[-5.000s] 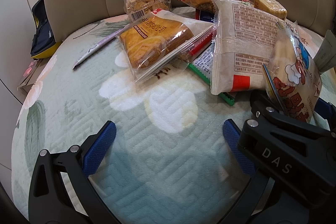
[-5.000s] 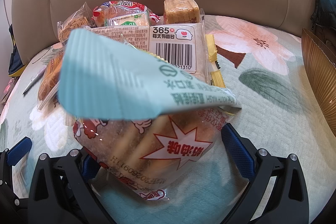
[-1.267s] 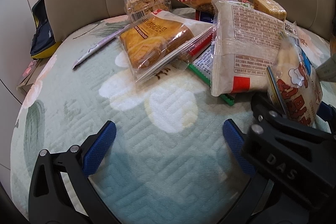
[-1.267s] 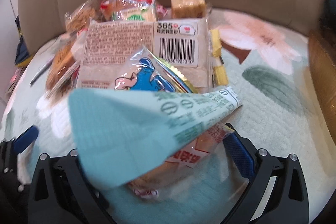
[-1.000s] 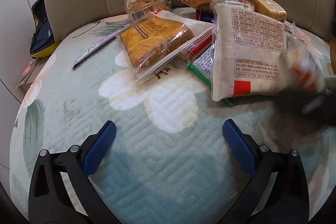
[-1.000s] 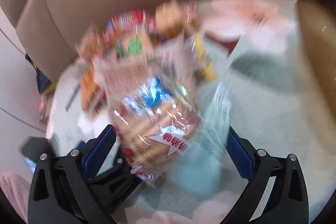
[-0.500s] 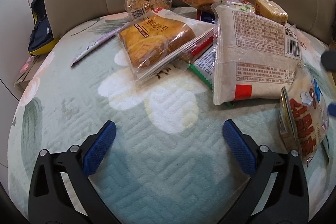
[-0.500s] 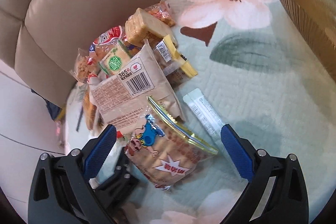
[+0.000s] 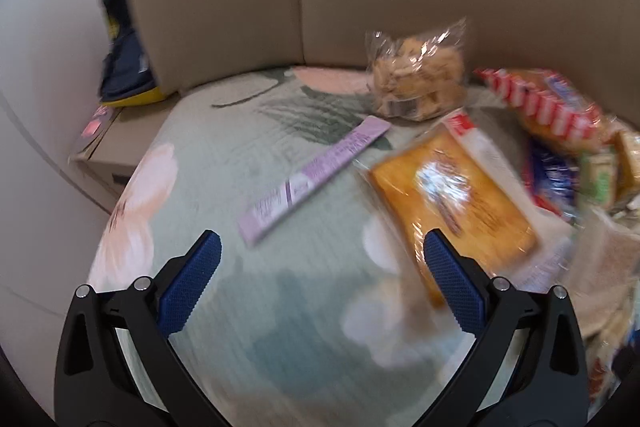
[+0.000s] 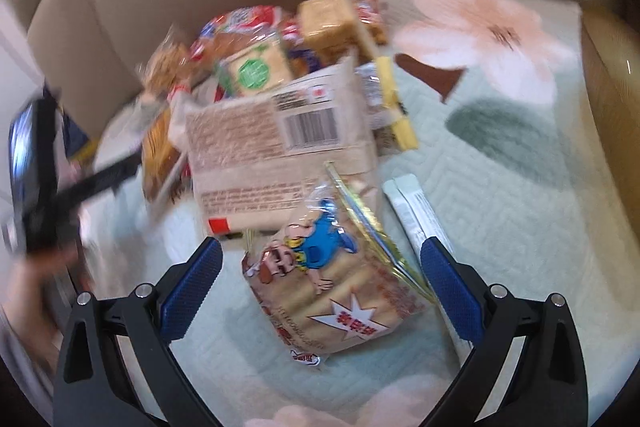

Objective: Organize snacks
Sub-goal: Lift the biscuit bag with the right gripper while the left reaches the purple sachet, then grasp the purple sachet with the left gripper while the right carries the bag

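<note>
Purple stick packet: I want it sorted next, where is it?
Left wrist view: the purple stick packet lies on the quilt, left of the orange bread pack.

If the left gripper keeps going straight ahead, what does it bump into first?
Probably the long purple flat sachet, lying on the quilt ahead of the open left gripper. The picture is blurred, so depth is a guess.

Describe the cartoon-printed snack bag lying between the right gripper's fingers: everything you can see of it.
The cartoon snack bag is a clear, glossy plastic pack of pale tan stick biscuits, printed with a figure in blue, red lettering and a white starburst label. A gold strip runs along its right edge. It lies flat on the green quilted cover, tilted, its top corner resting against the big beige bread pack. A pale sachet lies beside its right edge. The right hand-held gripper is open above it, not touching it.
</note>
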Available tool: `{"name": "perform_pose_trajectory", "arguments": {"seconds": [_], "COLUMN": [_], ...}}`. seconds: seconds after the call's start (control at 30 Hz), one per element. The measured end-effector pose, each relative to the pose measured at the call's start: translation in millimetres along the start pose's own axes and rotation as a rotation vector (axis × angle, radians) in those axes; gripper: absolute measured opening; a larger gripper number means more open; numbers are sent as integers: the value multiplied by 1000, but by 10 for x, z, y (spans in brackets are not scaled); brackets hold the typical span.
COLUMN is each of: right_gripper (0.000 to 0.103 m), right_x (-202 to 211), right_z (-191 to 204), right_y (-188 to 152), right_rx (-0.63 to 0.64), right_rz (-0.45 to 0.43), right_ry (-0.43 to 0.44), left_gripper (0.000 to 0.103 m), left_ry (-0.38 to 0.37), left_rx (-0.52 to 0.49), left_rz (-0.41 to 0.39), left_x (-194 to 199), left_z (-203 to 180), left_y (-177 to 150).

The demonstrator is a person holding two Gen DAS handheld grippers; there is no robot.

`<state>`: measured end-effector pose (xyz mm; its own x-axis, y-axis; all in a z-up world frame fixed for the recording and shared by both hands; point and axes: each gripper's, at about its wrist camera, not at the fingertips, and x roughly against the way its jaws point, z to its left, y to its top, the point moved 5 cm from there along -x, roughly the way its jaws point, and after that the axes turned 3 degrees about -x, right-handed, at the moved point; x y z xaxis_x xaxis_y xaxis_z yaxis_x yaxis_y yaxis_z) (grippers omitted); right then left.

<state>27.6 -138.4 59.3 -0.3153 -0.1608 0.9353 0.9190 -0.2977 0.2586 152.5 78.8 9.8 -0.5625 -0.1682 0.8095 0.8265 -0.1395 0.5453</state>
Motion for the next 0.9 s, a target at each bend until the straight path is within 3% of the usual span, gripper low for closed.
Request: {"name": "perform_pose_trajectory", "arguments": {"seconds": [0.1,0.2,0.3,0.4,0.43,0.5,0.63,0.67,0.7,0.73,0.77,0.8,0.83,0.9], "right_gripper": [98,98,98,98,98,98,96,88,69,66,66,66,66,66], "right_x": [-100,-276,-470,-504,-513,-517,-504,-478,-423,-364,-338,-324,-314,-252], "right_z": [179,239,220,255,267,279,270,267,234,237,246,244,231,197], "right_y": [-45,-103,-139,-131,-125,-142,-126,-128,-113,-100,-93,-95,-98,-93], "right_rx": [127,185,170,178,173,155,118,108,109,117,111,90,75,56], "right_rz": [18,66,126,106,102,88,99,90,73,53,52,53,54,57], "right_ry": [-65,-126,-153,-177,-181,-182,-163,-167,-193,-191,-167,-135,-117,-93], "left_gripper": [100,100,100,100,100,100,100,100,100,90,61,45,14,7], "left_ry": [44,6,-150,-366,-379,-331,-320,-317,-313,-306,-290,-321,-335,-374], "left_rx": [-137,-222,-191,-53,-68,-162,-154,-160,-166,-175,-197,-198,-181,-116], "left_rz": [33,6,15,59,41,16,2,16,43,64,69,68,73,97], "left_x": [-241,-416,-570,-749,-746,-739,-715,-730,-745,-736,-705,-660,-652,-629], "left_z": [-56,-100,-22,192,204,111,57,69,117,98,49,40,50,97], "left_y": [138,267,307,285,281,247,214,216,211,216,248,263,300,270]}}
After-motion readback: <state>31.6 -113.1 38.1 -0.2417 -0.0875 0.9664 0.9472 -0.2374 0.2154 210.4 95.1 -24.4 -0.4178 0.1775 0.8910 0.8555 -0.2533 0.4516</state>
